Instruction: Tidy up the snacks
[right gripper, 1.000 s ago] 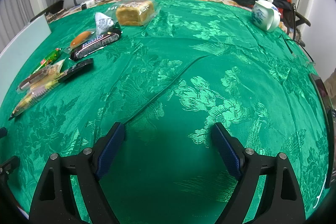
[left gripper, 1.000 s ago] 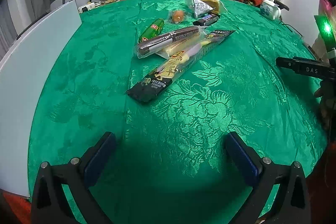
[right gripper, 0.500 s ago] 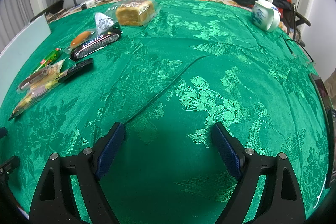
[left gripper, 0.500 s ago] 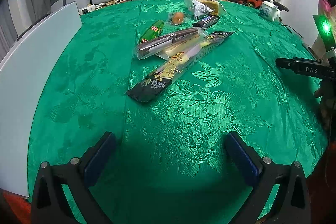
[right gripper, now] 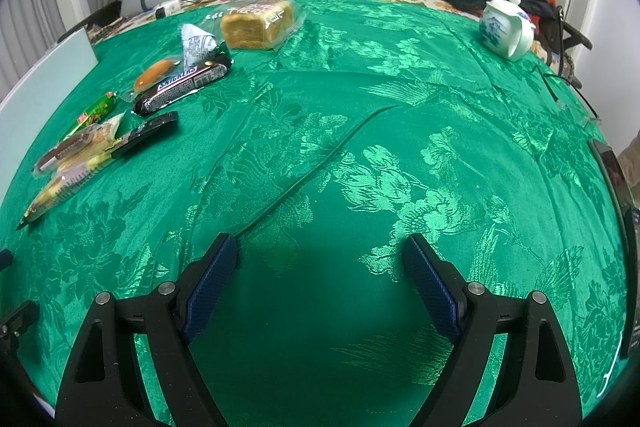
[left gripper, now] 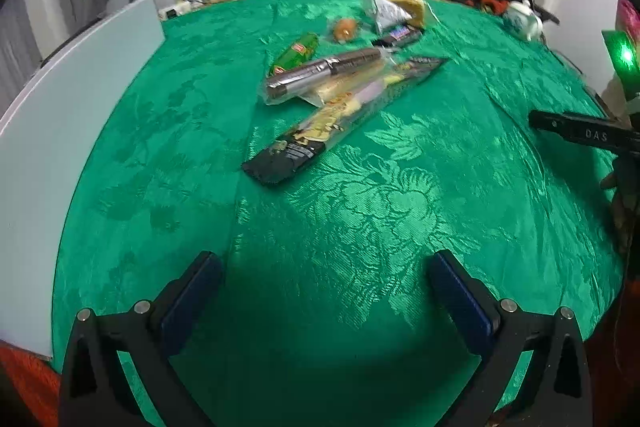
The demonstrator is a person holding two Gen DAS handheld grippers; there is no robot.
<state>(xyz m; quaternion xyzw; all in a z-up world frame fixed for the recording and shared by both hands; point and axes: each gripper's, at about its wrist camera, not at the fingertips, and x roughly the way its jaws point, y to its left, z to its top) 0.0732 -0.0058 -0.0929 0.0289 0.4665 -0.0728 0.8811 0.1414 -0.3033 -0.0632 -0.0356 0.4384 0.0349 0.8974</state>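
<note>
Green floral brocade tablecloth [right gripper: 400,131], creased and glossy: packets may slide or the cloth may ruck if I drag rather than lift; white flat board [left gripper: 72,131] along its left edge; blue-and-white porcelain teapot [right gripper: 506,29] at the far right, well apart from the snacks, at risk only from a wide swing; clear-bagged loaf of bread [right gripper: 258,25] at the far side, soft, would crush under a hard squeeze; long black-and-gold snack packet [left gripper: 340,119] lying diagonal, partly under a clear-wrapped brown stick [left gripper: 320,73], so I judge lifting one would tip the other; brown Snickers bar [right gripper: 182,87]; green tube-shaped packet [left gripper: 296,53]; small orange wrapped bun [right gripper: 154,75], touching the bar; my left gripper [left gripper: 320,295] and right gripper [right gripper: 318,267], both spread wide, holding nothing, over bare cloth, near no snack
</note>
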